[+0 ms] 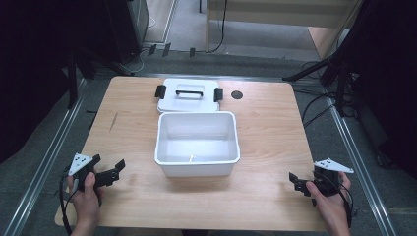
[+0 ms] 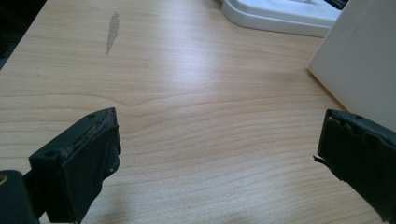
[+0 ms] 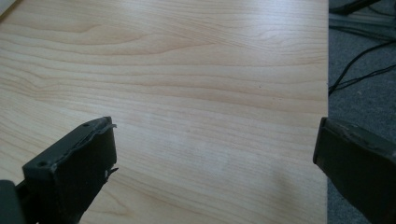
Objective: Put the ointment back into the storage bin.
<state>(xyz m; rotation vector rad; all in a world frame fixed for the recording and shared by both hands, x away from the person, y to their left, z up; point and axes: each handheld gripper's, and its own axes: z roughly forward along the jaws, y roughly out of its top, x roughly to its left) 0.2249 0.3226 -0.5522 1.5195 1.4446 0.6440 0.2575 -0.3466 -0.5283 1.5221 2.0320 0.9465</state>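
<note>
Item: white plastic bin (image 1: 197, 142), open-topped, rectangular, standing upright at the middle of the table (image 1: 265, 128). Interior looks empty save for a faint small mark on the floor, too small to identify. Its outer wall also shows in the left gripper view (image 2: 359, 70).

Item: white lid (image 1: 189, 94), lying flat on the table just behind the bin, touching or nearly touching its far rim. Black carry handle (image 1: 189, 92) on top; a black latch at each end.

Item: left hand-held gripper (image 1: 110, 173), near the table's left front corner, jaws spread wide, holding nothing. Well apart from the bin.

Item: right hand-held gripper (image 1: 295, 181), near the right front corner, jaws likewise wide and empty.

Handling notes (judged): both pieces look like light, stiff, smooth moulded plastic, likely slippery under the jaws. The lid is best taken by its handle or by a latch end; the bin by its rolled rim, one side per gripper.
</note>
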